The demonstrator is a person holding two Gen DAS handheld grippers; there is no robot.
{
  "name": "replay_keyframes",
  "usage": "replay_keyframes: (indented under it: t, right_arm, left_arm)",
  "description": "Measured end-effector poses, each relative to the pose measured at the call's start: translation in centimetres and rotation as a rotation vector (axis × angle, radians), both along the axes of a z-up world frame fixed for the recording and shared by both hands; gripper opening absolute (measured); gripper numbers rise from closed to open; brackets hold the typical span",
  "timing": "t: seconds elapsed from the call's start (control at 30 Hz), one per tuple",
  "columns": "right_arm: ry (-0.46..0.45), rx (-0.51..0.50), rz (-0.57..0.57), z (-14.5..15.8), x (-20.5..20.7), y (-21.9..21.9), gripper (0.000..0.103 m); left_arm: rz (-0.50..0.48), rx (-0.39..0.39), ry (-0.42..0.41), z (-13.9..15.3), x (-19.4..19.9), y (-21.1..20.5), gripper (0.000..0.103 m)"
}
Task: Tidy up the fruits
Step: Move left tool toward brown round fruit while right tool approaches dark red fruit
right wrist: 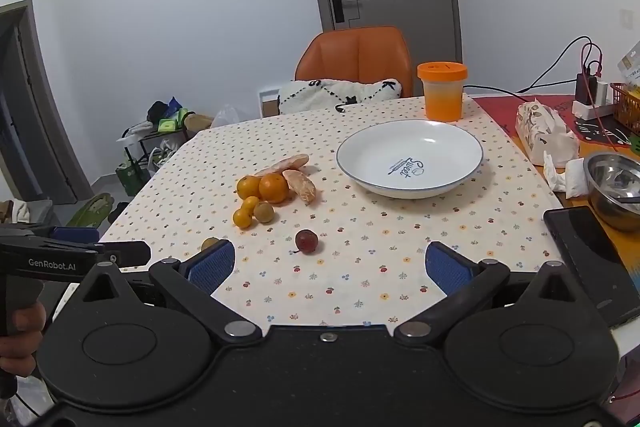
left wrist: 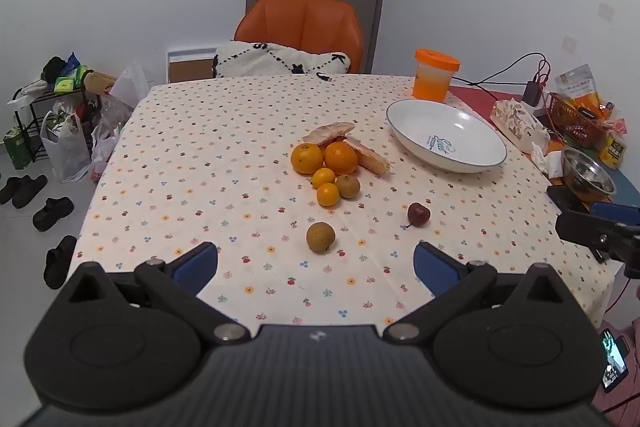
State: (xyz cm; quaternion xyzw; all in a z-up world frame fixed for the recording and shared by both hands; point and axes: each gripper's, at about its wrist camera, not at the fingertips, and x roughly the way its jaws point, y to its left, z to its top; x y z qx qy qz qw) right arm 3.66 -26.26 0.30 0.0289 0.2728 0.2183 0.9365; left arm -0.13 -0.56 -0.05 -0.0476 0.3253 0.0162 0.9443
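Hovering over the near edge of the bench (left wrist: 192, 131), both claws spread wide, nothing in either. Left claw (left wrist: 316, 263) faces a lone brown fruit (left wrist: 320, 237), which sits just ahead of its fingers. Right claw (right wrist: 330, 267) faces a dark red fruit (right wrist: 306, 241), also loose on the cloth.

Fruit pile mid-bench: two oranges (left wrist: 324, 158) touching, two small yellow citrus (left wrist: 325, 186) in front, a second brown fruit (left wrist: 347, 185) against them. Two pieces of flat bread (left wrist: 348, 145) lean on the pile from behind. White dish (left wrist: 446, 135) stands empty to the right, apart from the pile. Orange-lidded jar (left wrist: 435, 74) behind the dish.

Judgement: task at its start, no fruit yet in the dish; step in hand is the reach for a first fruit. Next move likely calls for lowering a claw round one of the loose fruits, closing gently since round fruit may roll, then carrying it to the dish.
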Motion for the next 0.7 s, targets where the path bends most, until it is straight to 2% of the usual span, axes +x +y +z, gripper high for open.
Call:
replay_keyframes:
  t: [0.7]
  right_arm:
    - [0.004, -0.005, 0.007, -0.12, -0.2, 0.36, 0.103]
  left_arm:
    - [-0.002, 0.0, -0.003, 0.13, -0.35, 0.03, 0.103]
